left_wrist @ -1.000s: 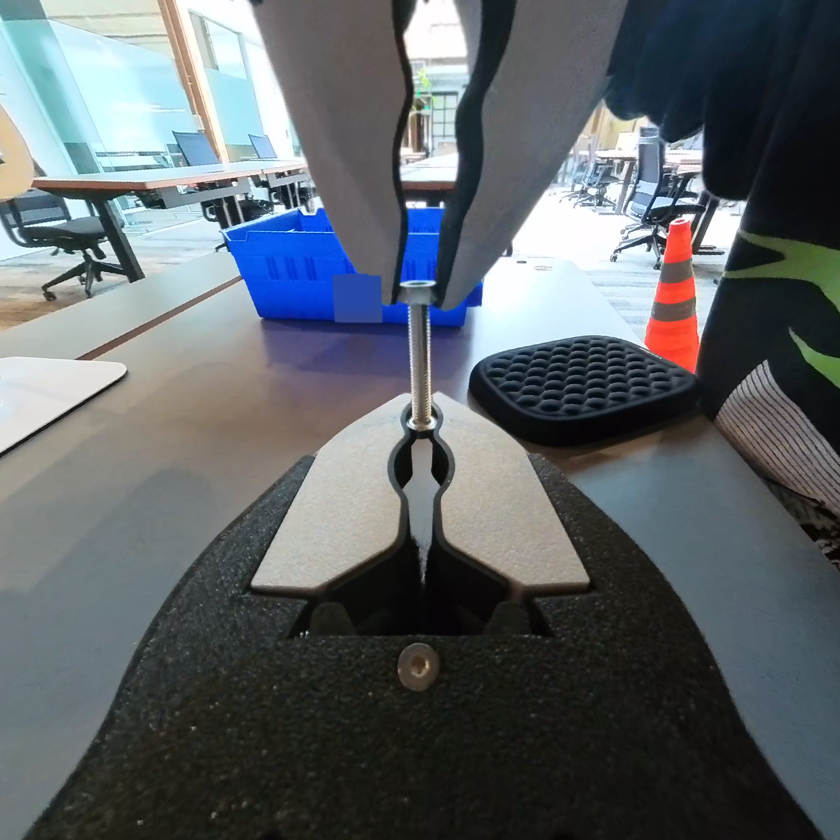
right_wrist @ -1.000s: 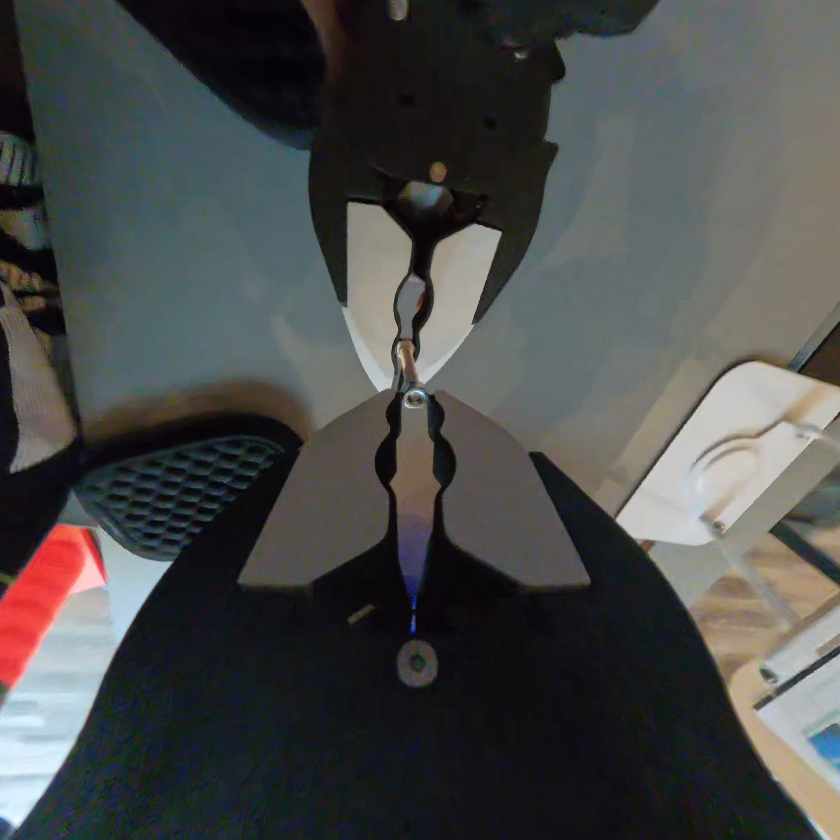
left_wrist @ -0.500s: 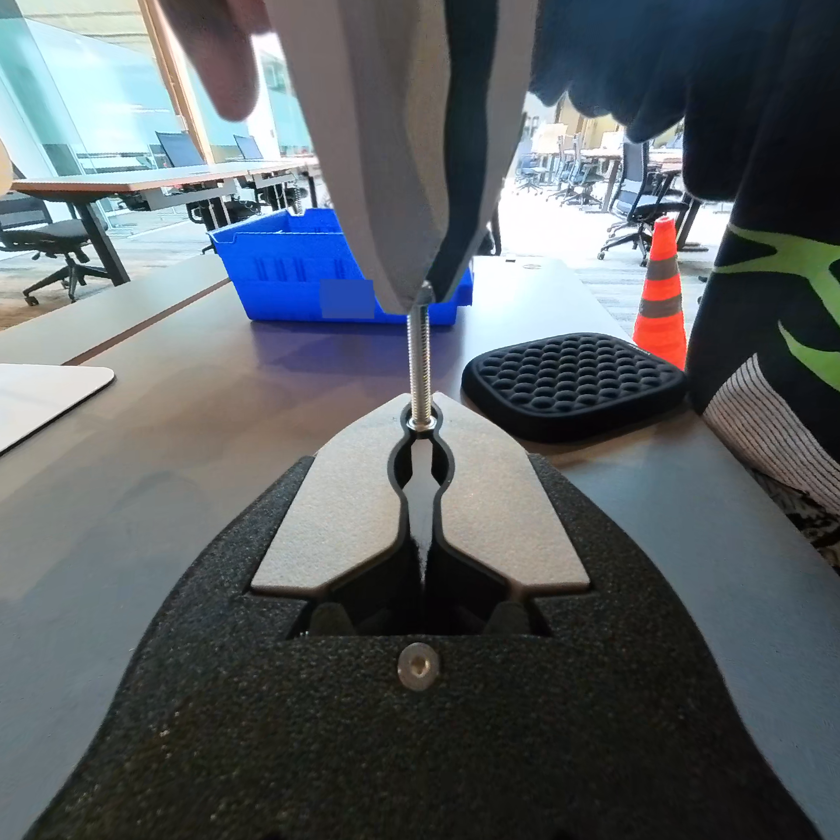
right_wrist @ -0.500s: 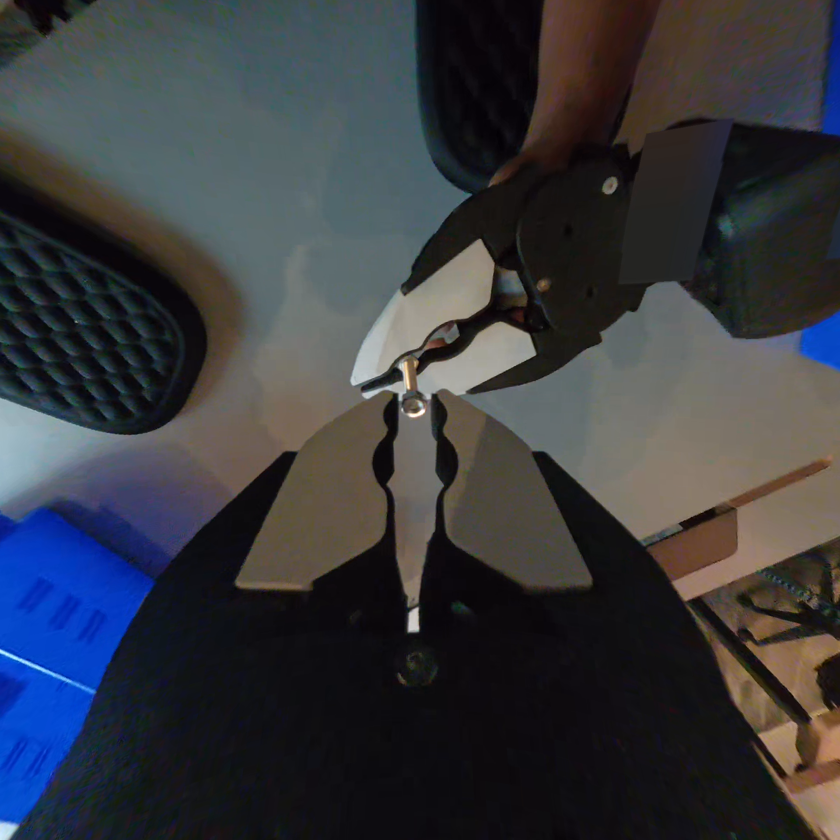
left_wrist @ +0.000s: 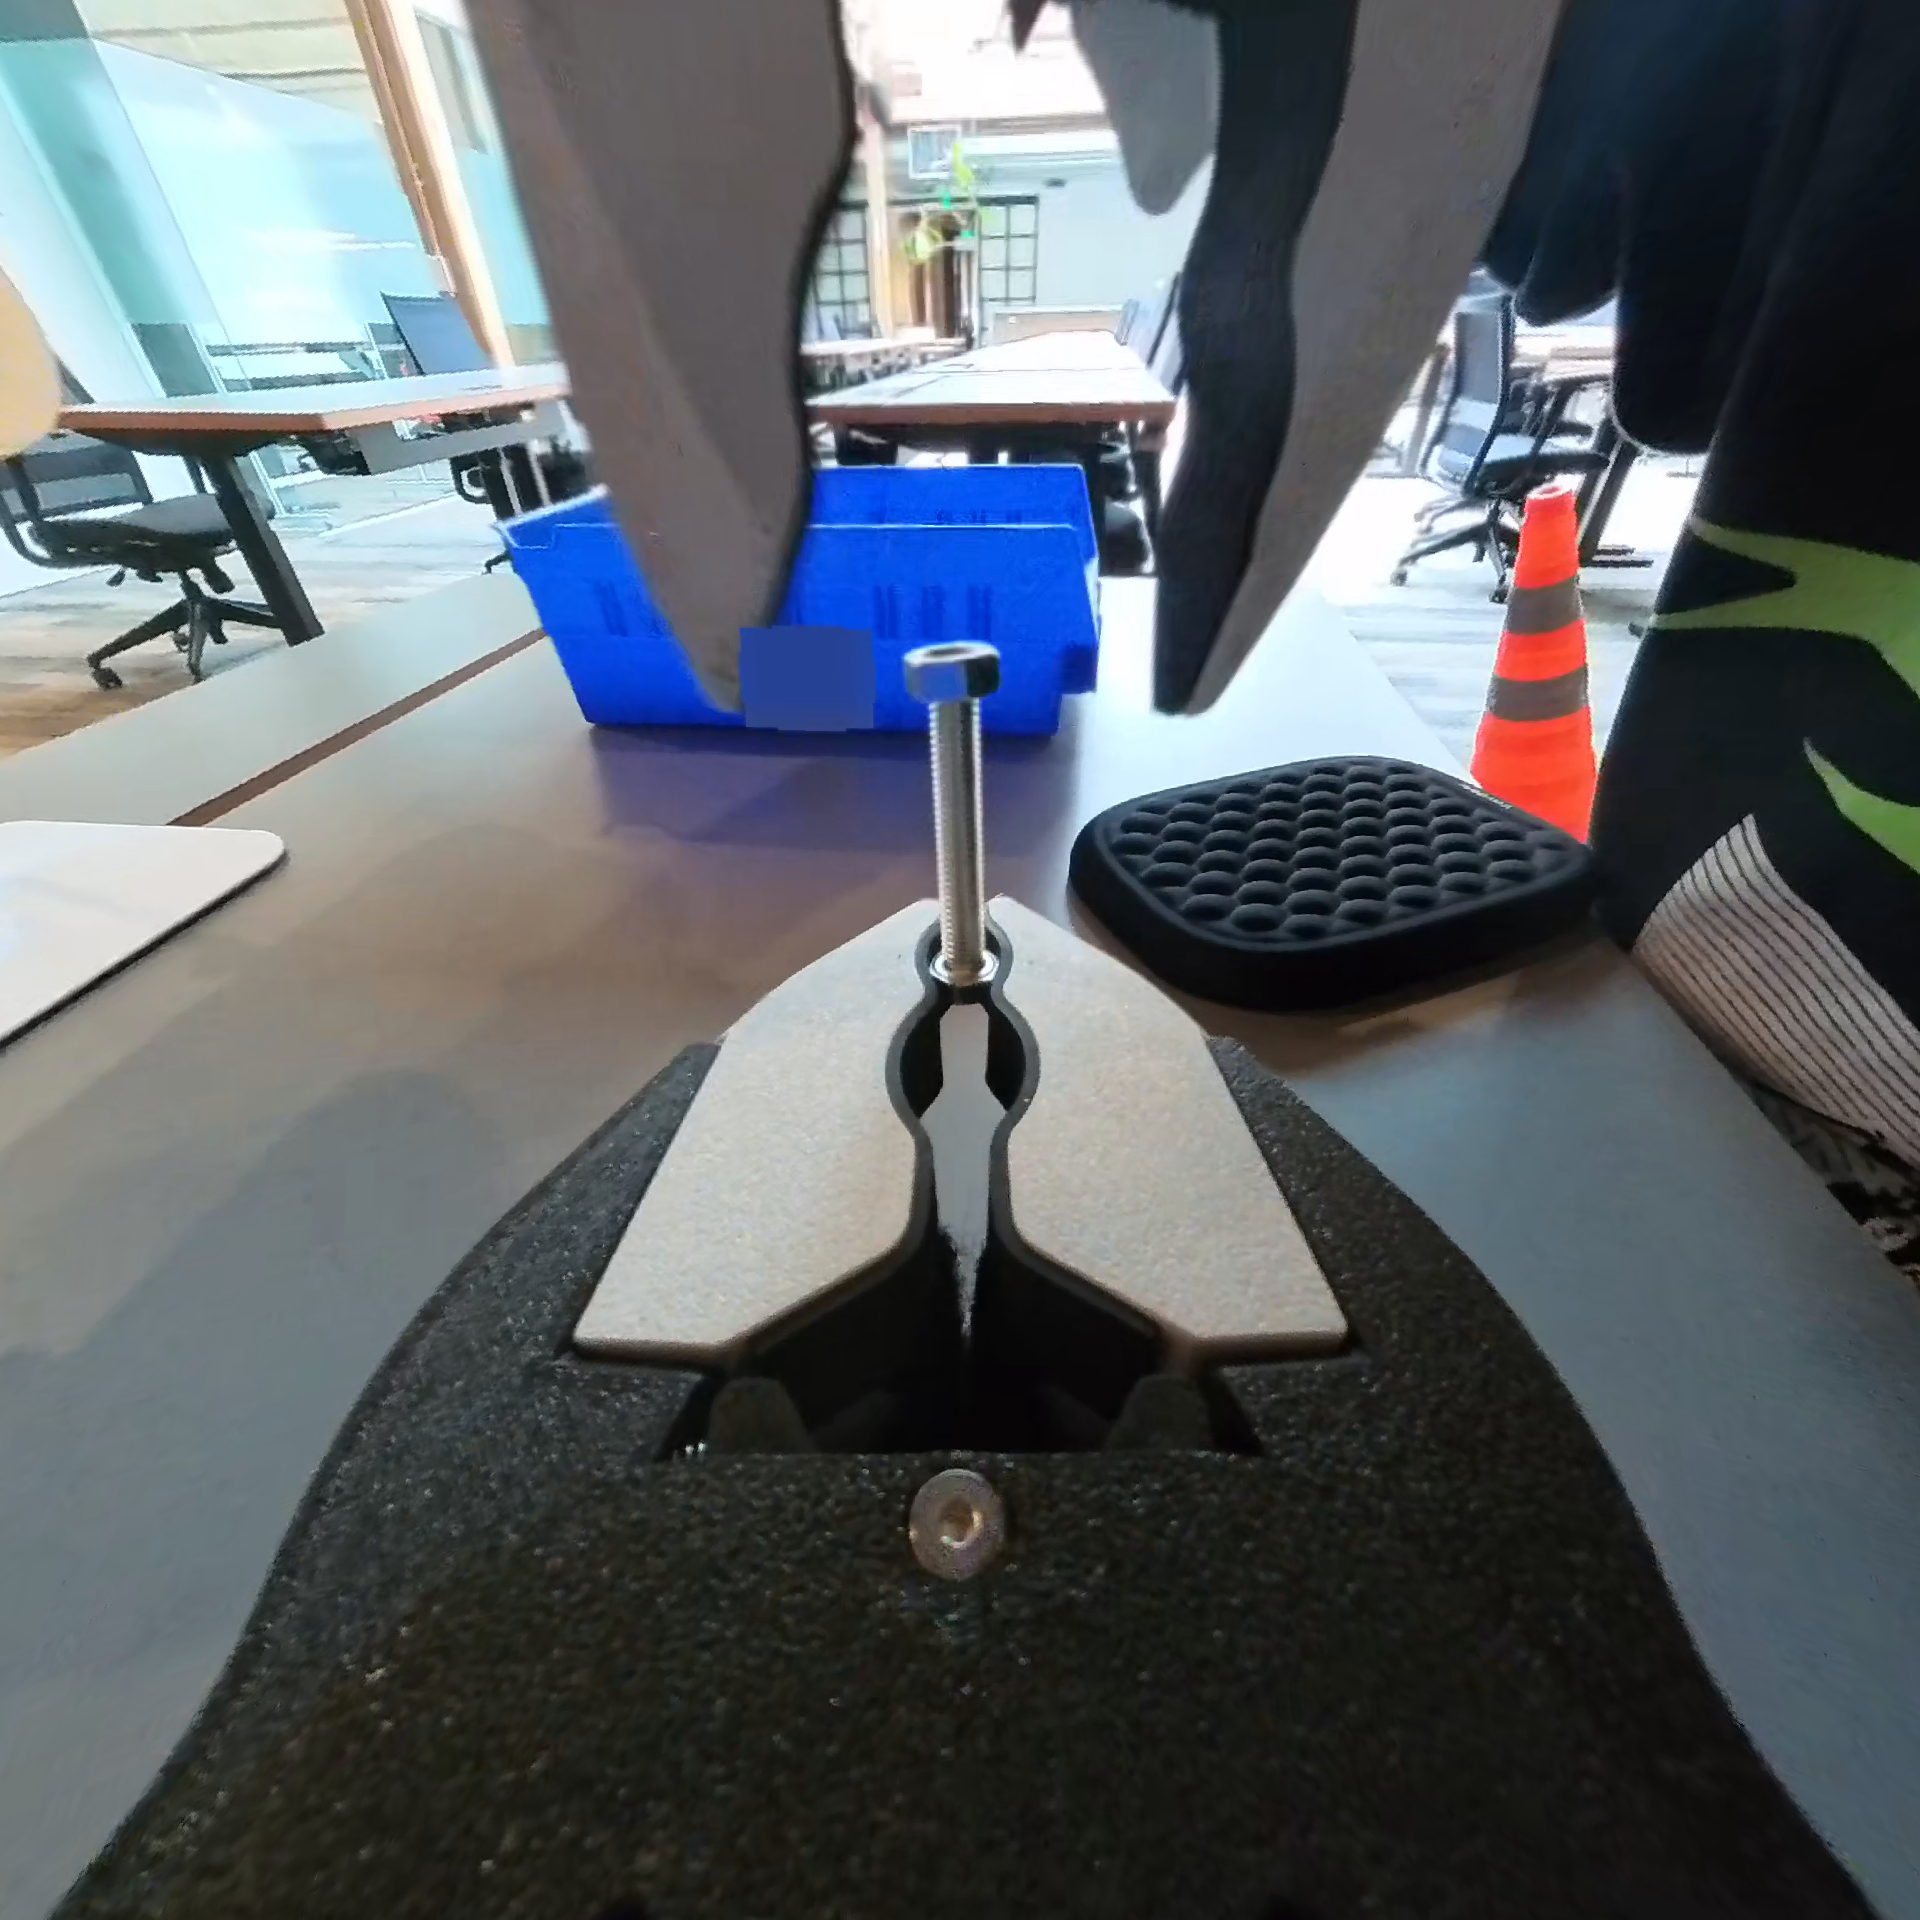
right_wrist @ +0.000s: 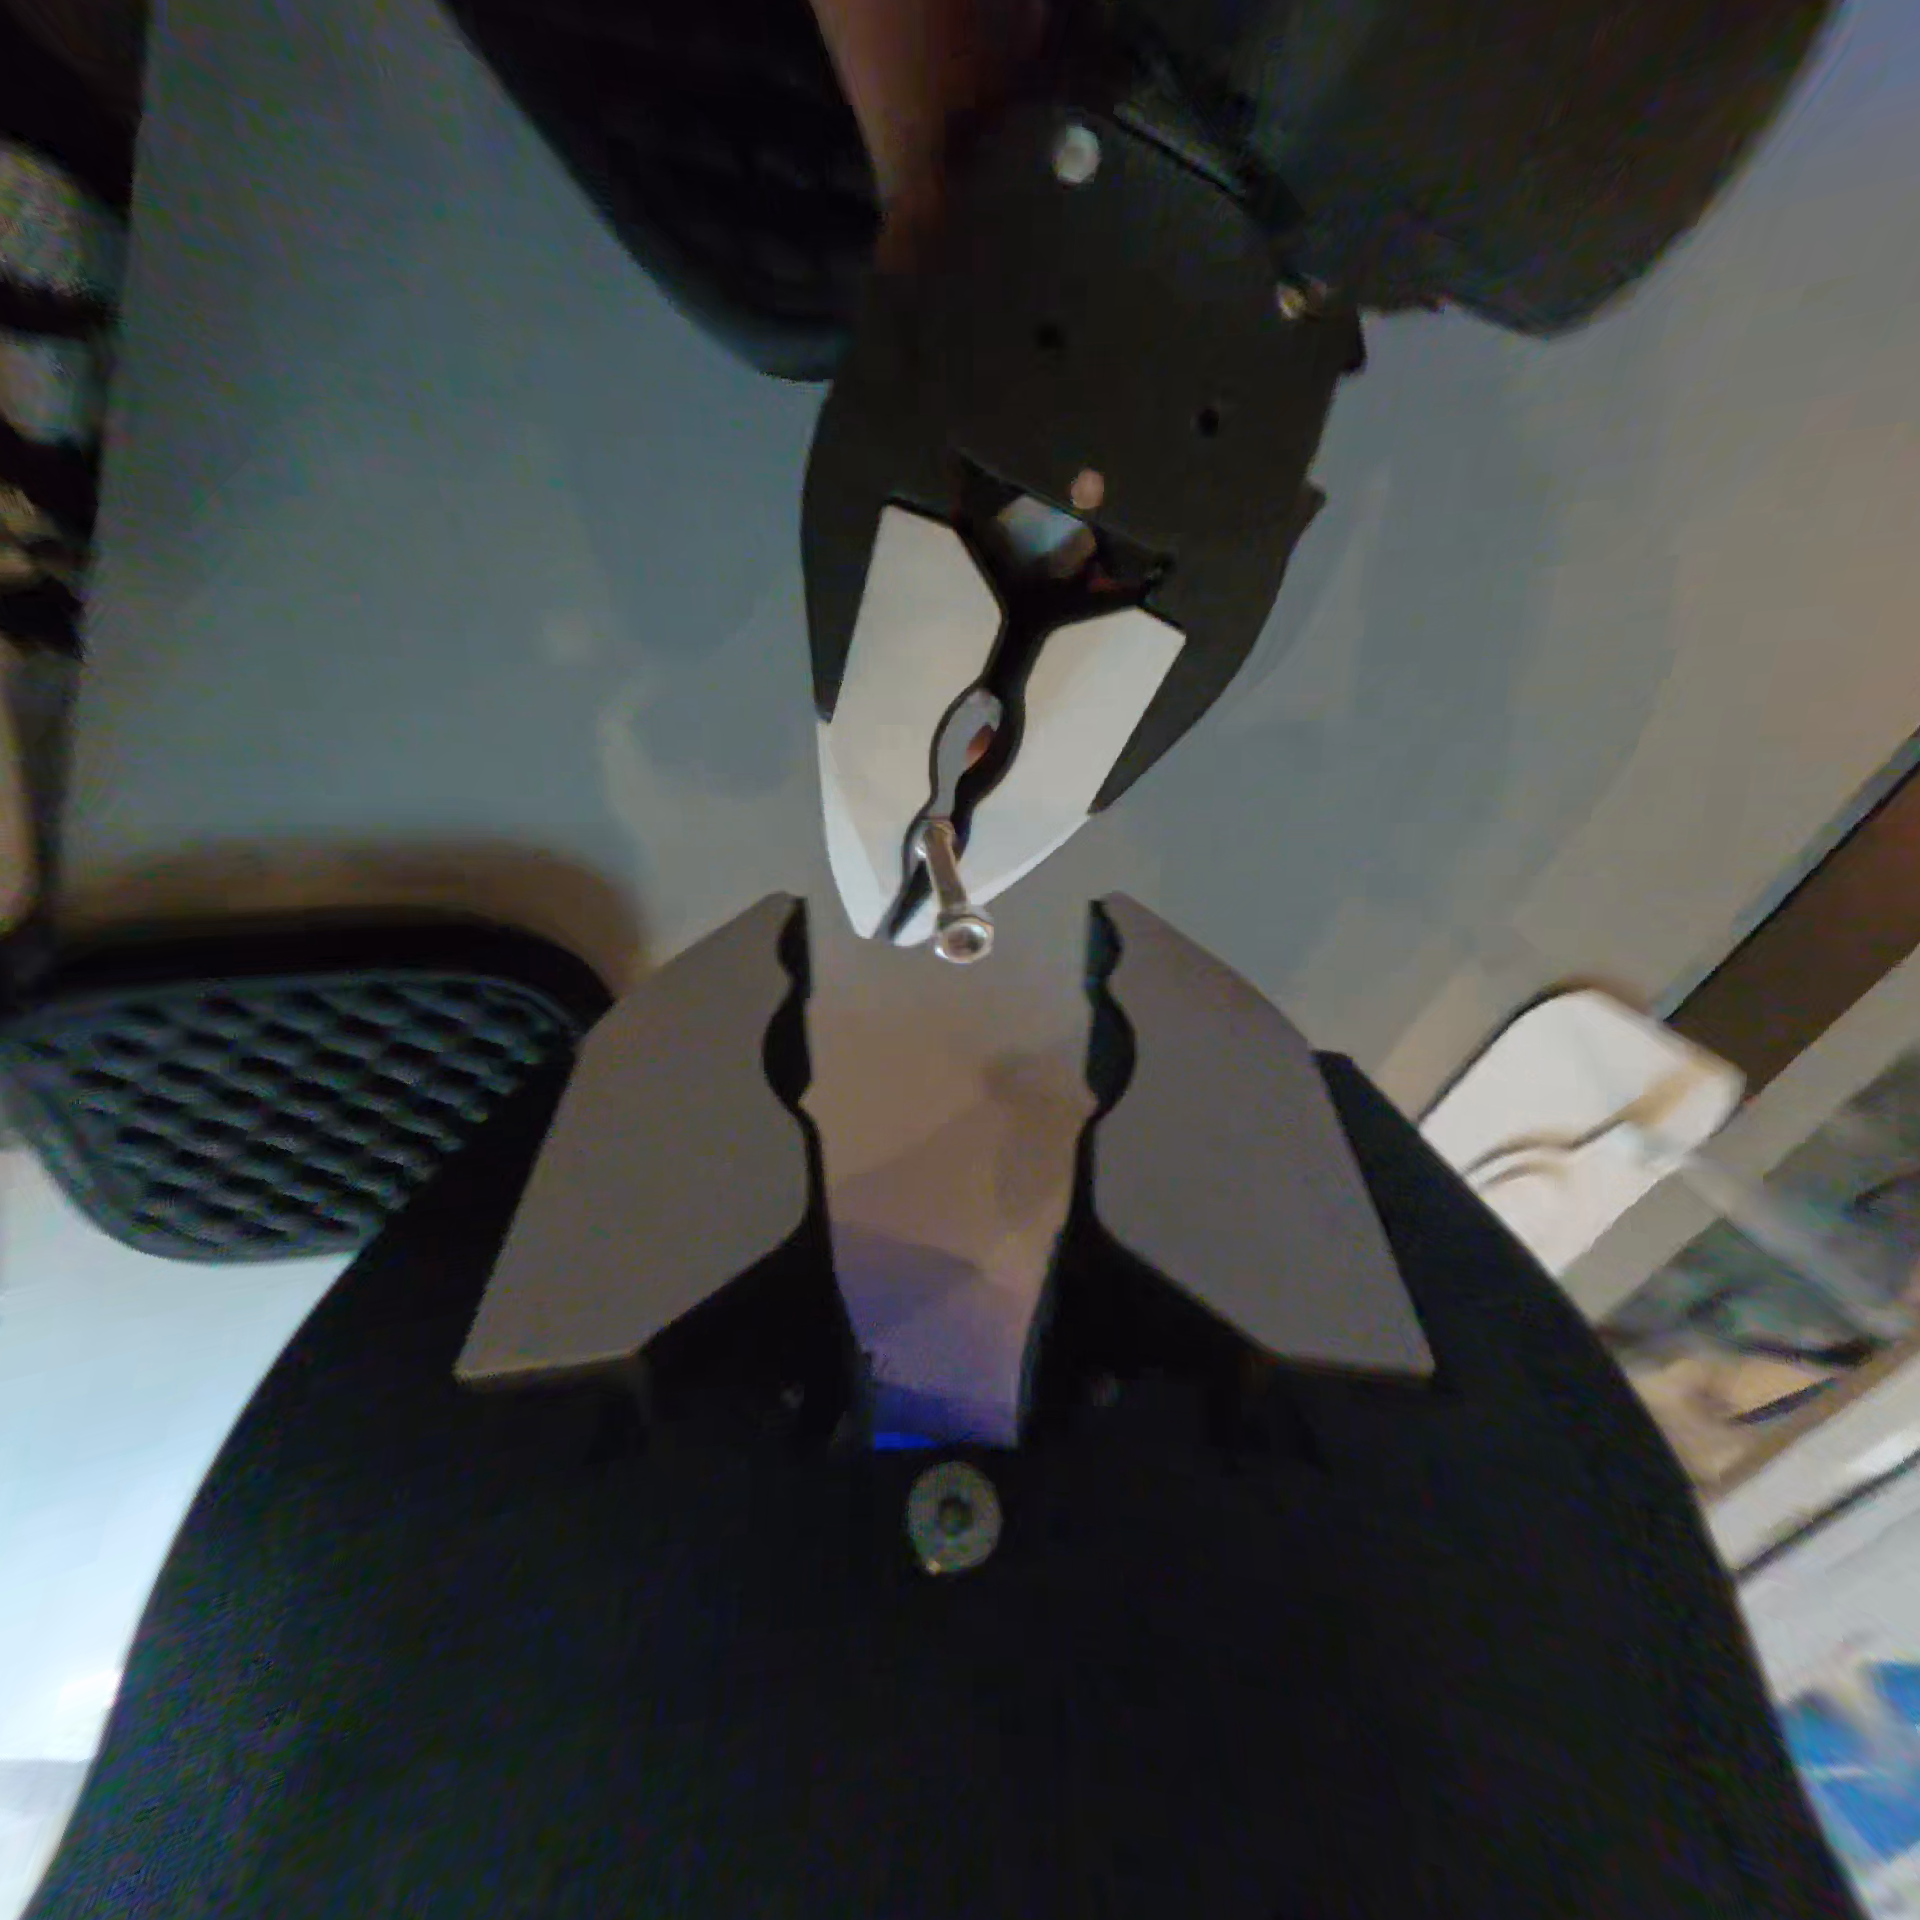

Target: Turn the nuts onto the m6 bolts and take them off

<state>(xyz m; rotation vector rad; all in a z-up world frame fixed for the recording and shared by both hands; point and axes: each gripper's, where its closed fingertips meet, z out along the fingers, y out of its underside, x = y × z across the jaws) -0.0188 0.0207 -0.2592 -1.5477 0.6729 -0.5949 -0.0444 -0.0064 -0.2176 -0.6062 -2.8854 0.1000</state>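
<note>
My left gripper (left_wrist: 961, 935) is shut on a silver M6 bolt (left_wrist: 958, 821) and holds it upright over the grey table (left_wrist: 416, 987). A silver hex nut (left_wrist: 951, 670) sits at the bolt's top end. My right gripper (left_wrist: 956, 694) hangs above with its fingers spread wide on either side of the nut, touching nothing. In the right wrist view my right gripper (right_wrist: 945, 925) is open. The nut (right_wrist: 961, 938) and bolt (right_wrist: 940, 862) lie just past its tips. The left gripper (right_wrist: 904, 914) clamps the bolt there.
A blue bin (left_wrist: 935, 540) stands behind the bolt. A black honeycomb mat (left_wrist: 1330, 883) lies to the right, with an orange cone (left_wrist: 1538, 665) beyond it. A white pad (left_wrist: 104, 904) is at the left. A person's dark sleeve (left_wrist: 1766, 520) fills the right side. The tips of one gripper are about 6 cm away from the tips of the other.
My right gripper was shut on the nut at the bolt's top and twisted round. It has now opened wide and let go. The nut stays on the bolt. The left gripper has held still.
</note>
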